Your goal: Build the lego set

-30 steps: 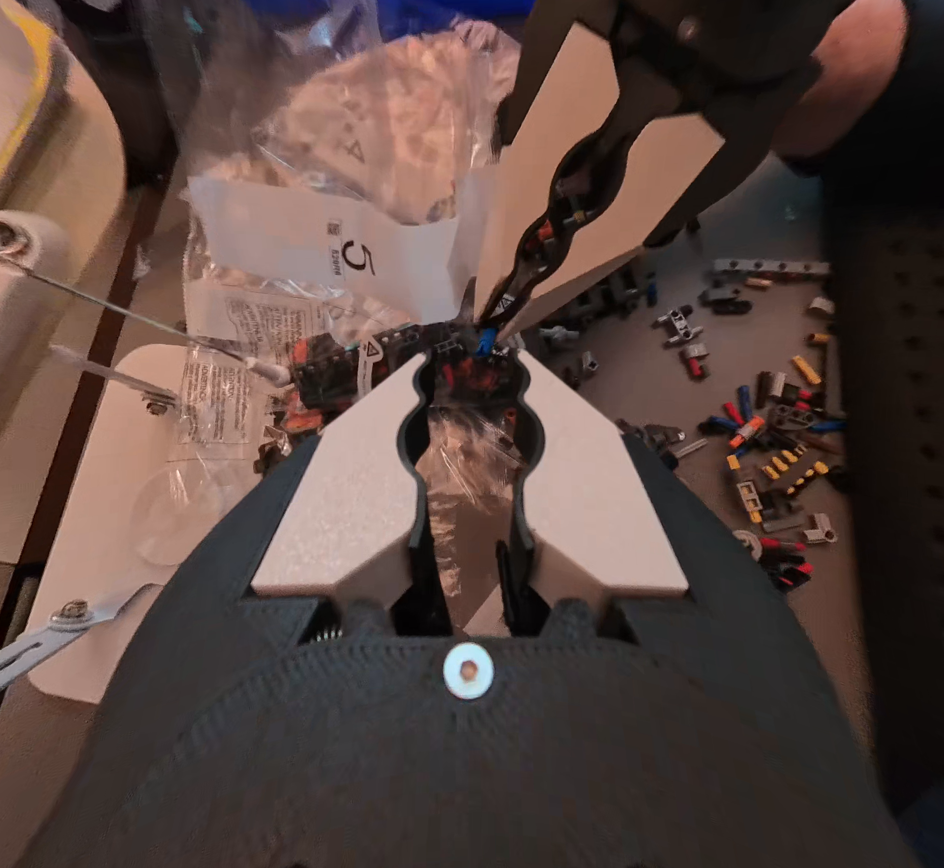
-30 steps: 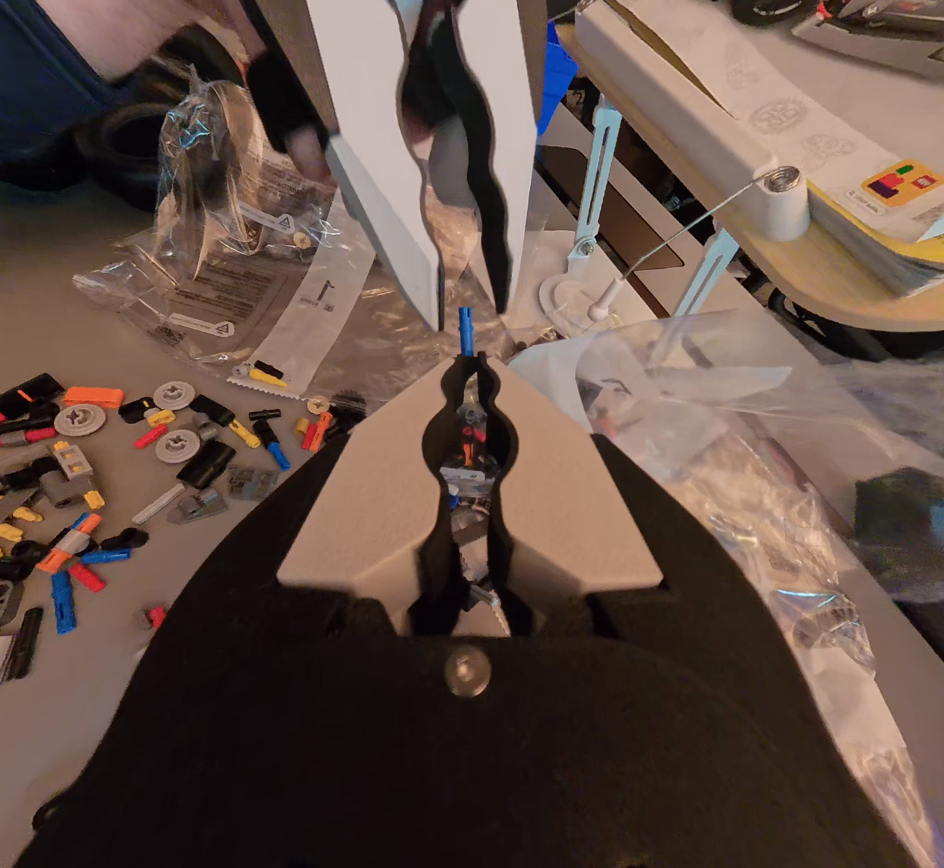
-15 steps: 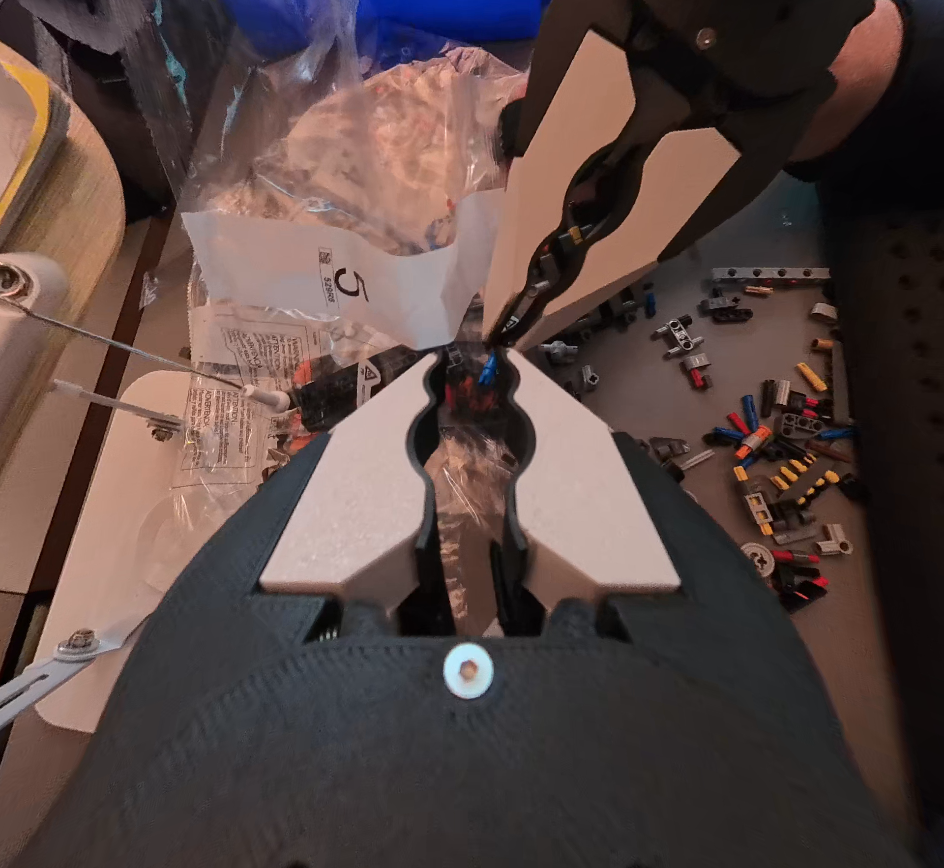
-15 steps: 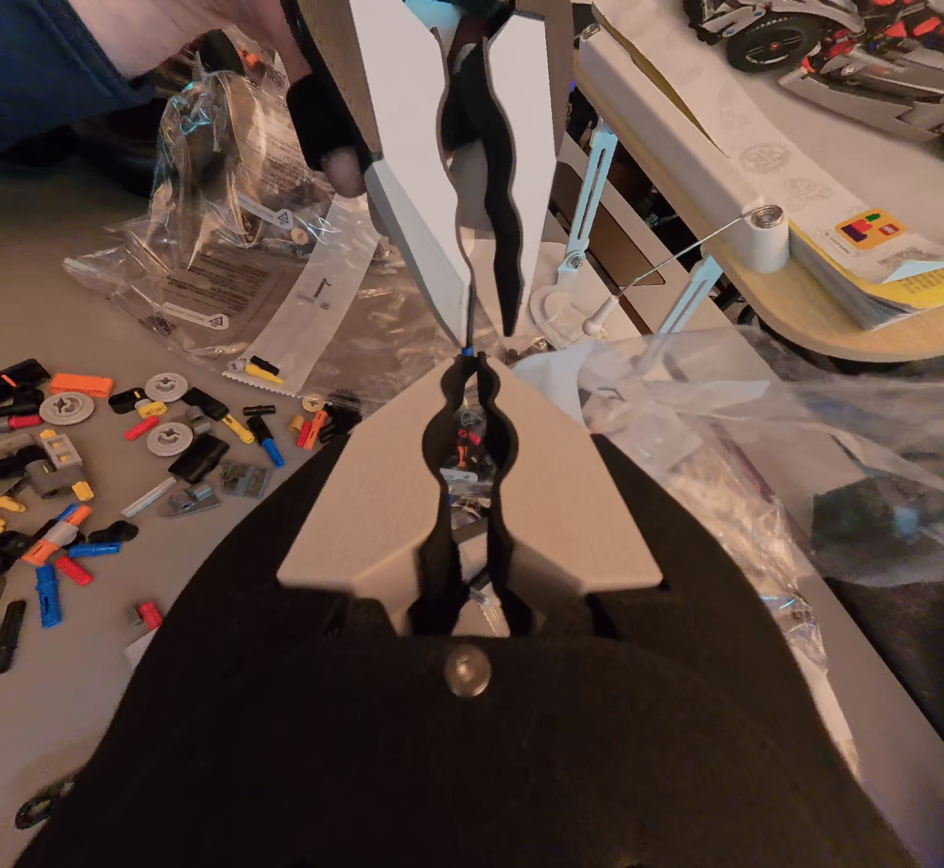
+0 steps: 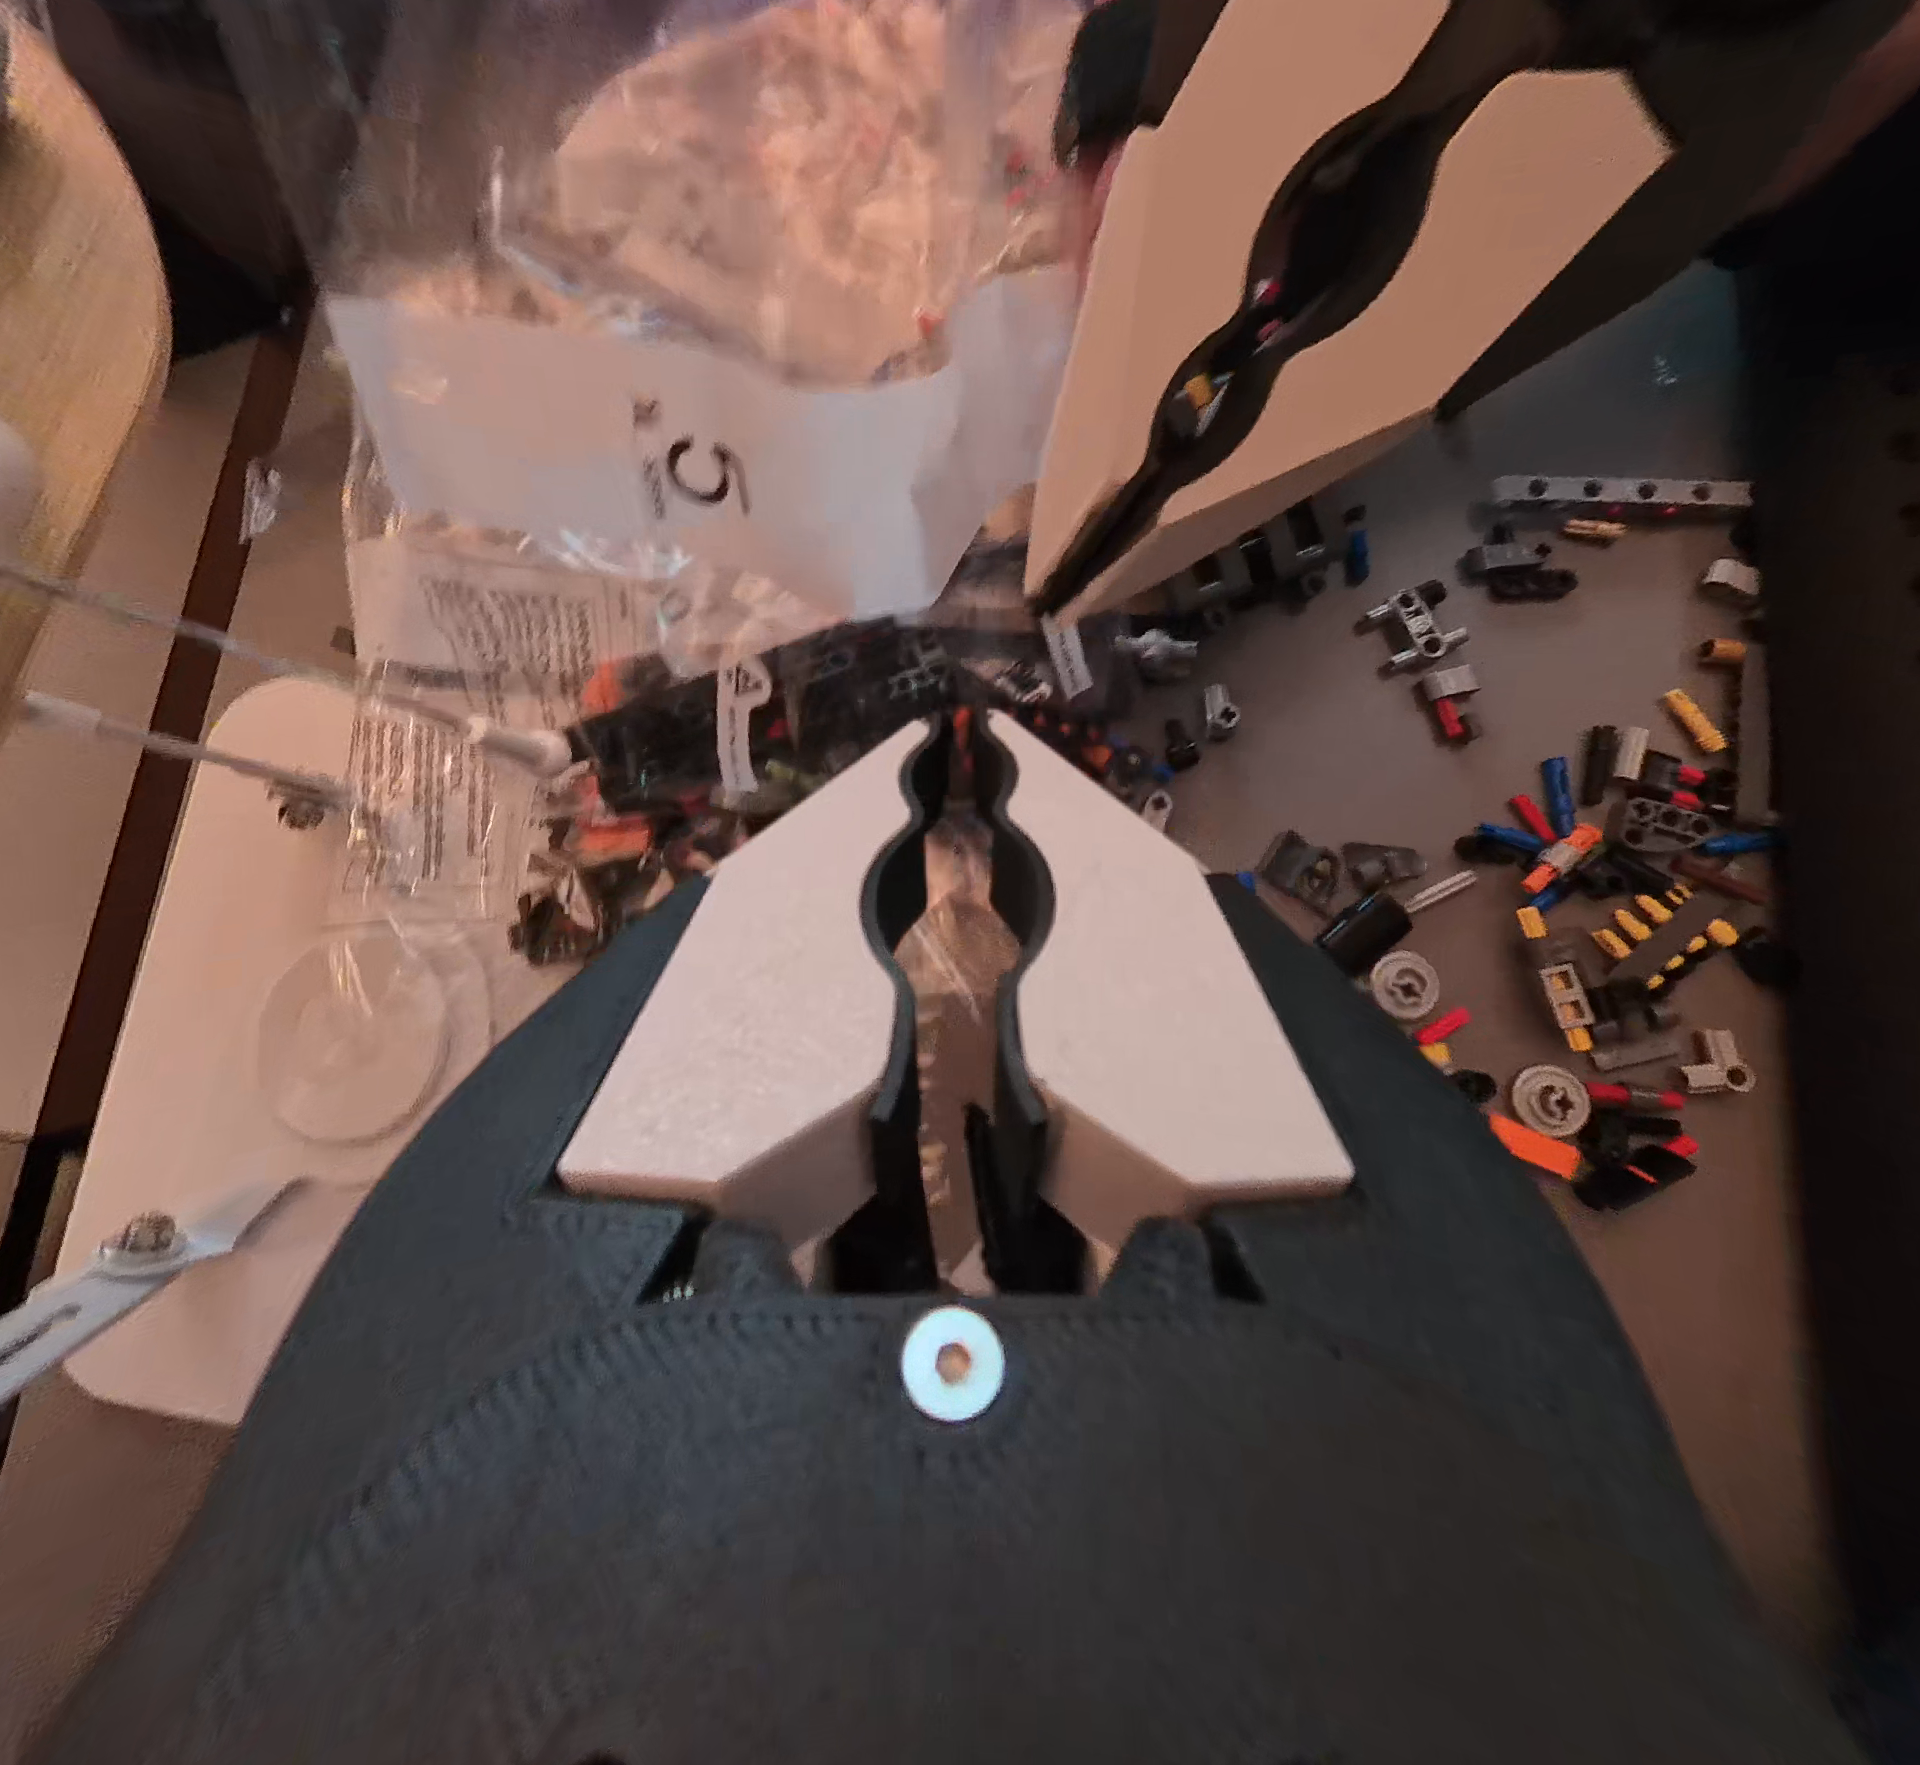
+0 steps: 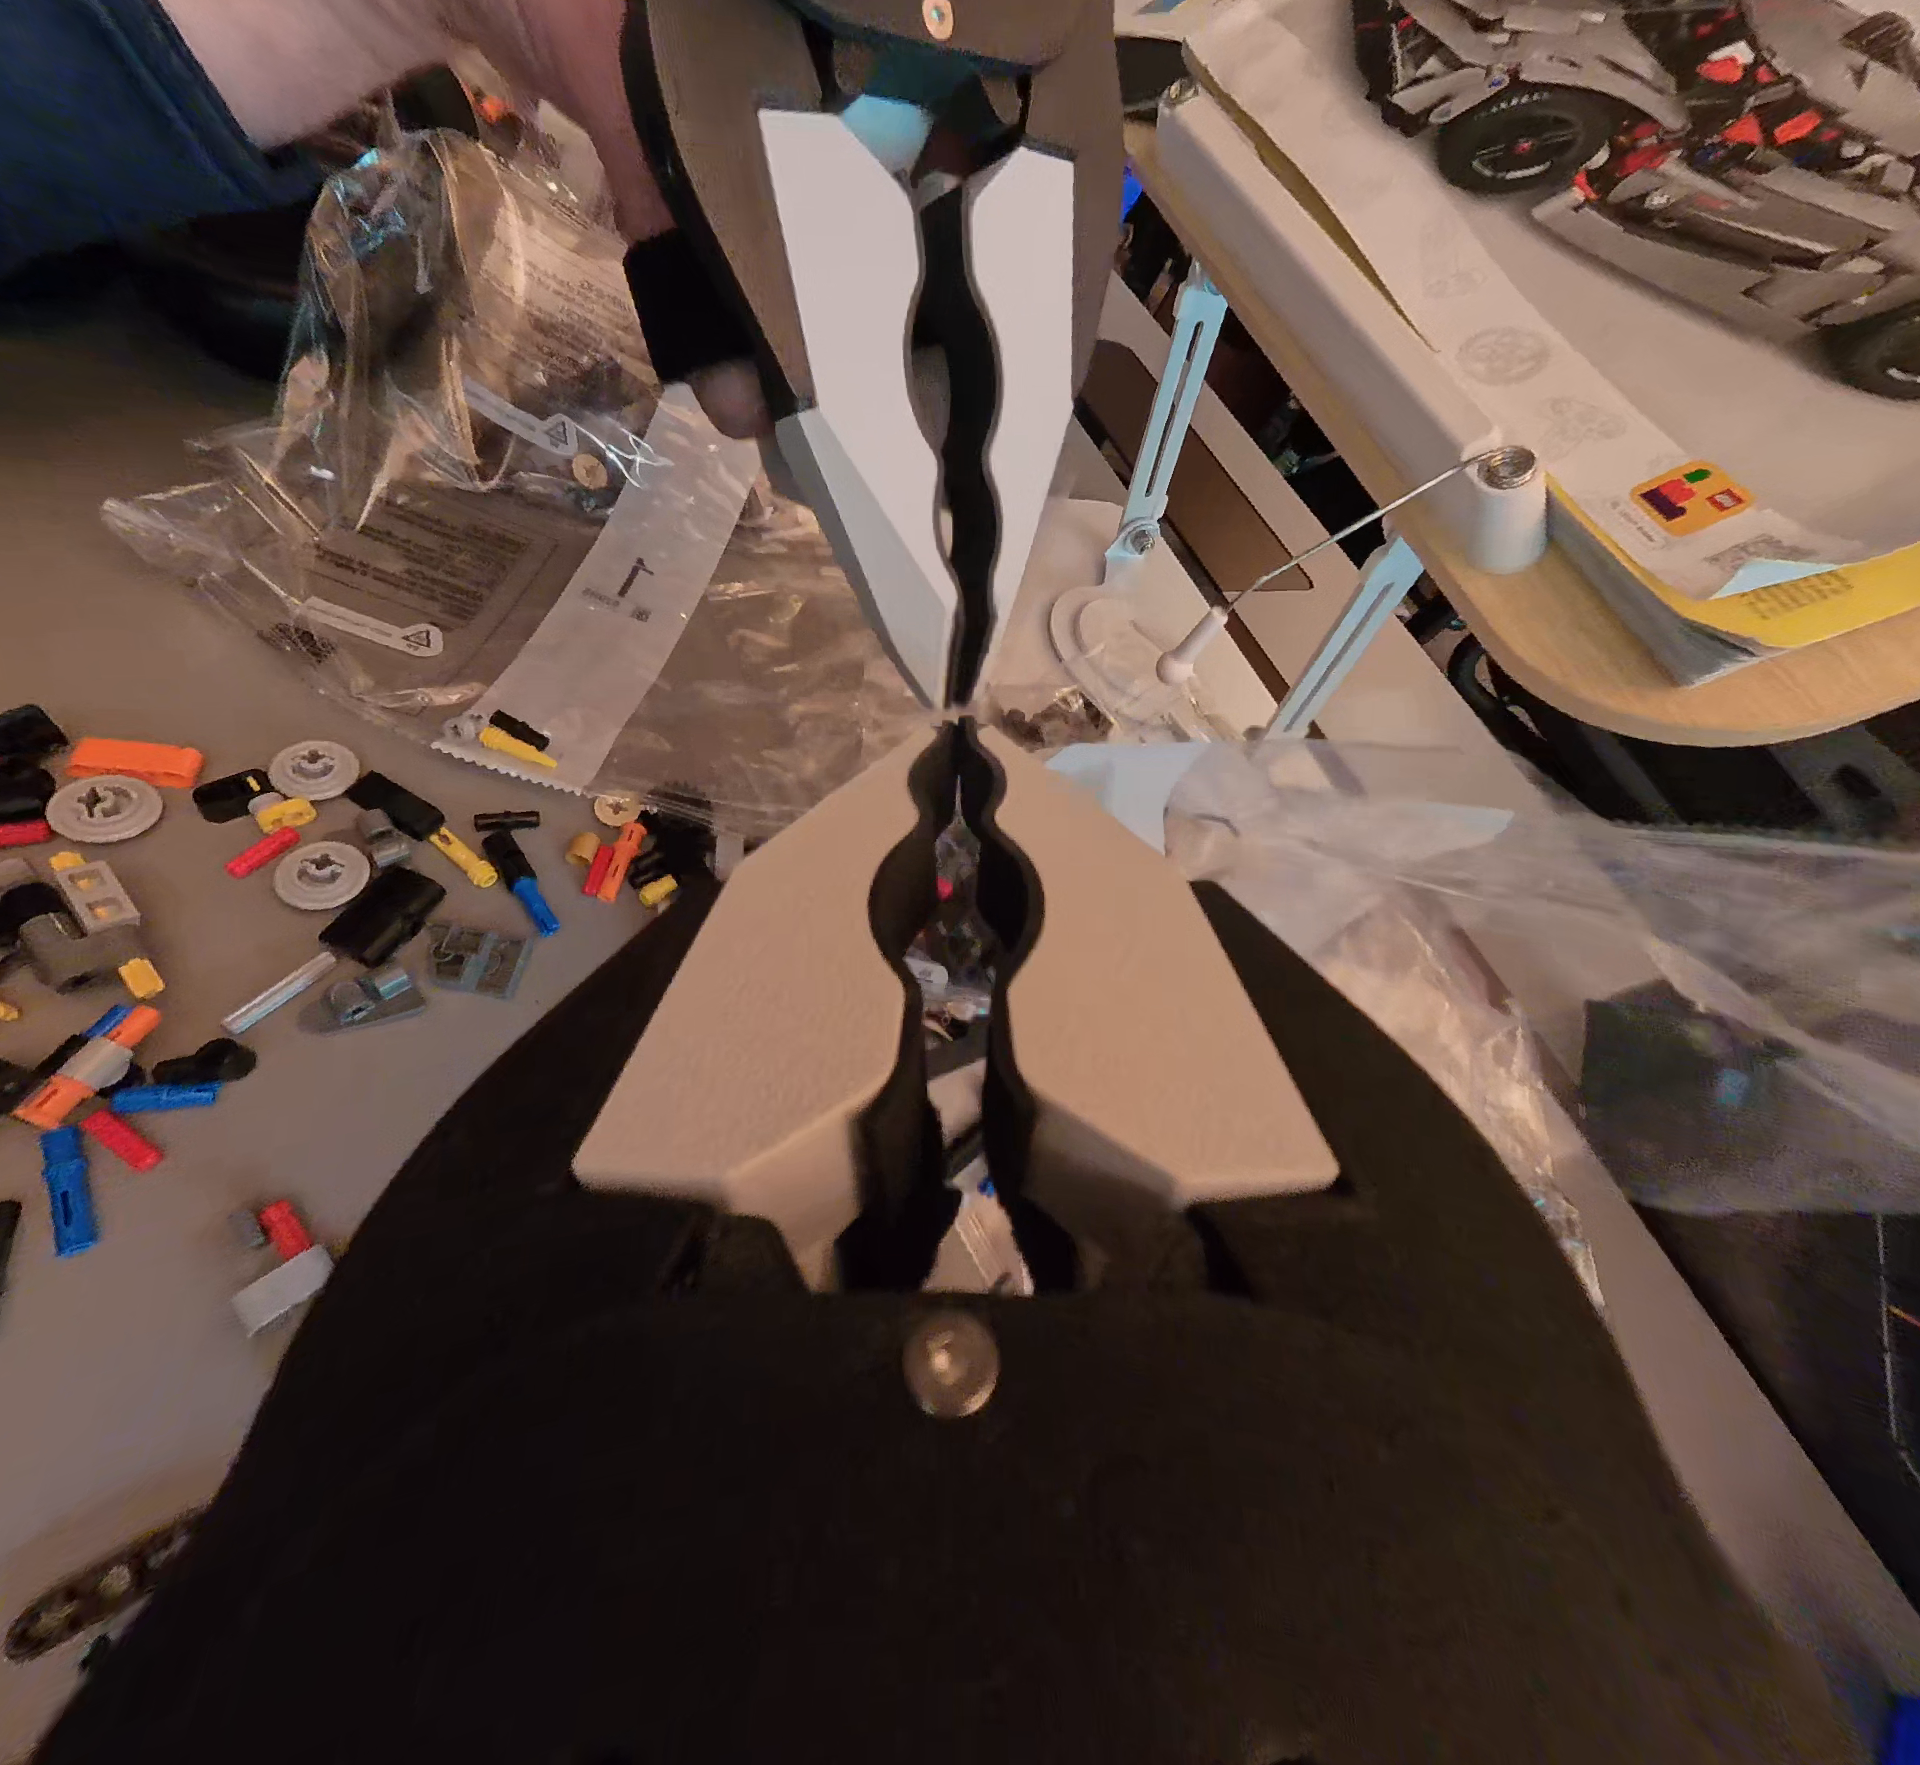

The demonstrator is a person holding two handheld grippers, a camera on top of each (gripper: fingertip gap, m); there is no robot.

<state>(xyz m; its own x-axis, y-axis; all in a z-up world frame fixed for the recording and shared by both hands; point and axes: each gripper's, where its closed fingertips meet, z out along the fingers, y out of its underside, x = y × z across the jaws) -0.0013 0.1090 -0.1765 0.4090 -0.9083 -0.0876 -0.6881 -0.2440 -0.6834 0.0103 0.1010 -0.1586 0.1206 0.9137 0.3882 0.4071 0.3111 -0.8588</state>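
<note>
Both tongs are closed with nothing visible between their tips: the left tongs (image 5: 966,728) and right tongs (image 6: 958,728) meet tip to tip above a clear bag (image 5: 727,427), beside loose pieces (image 6: 312,884) on the worktop (image 6: 156,1352).

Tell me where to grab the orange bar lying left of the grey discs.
Pinch the orange bar across its narrow width at mid-length, coming straight down: it lies flat and thin on the table, with black pieces crowding its left end.

The grey table (image 6: 135,1383) carries scattered loose lego pieces (image 6: 312,874), a flat clear plastic bag (image 6: 436,562), a crumpled parts bag (image 5: 727,427) and a white stand base (image 5: 208,936).
</note>
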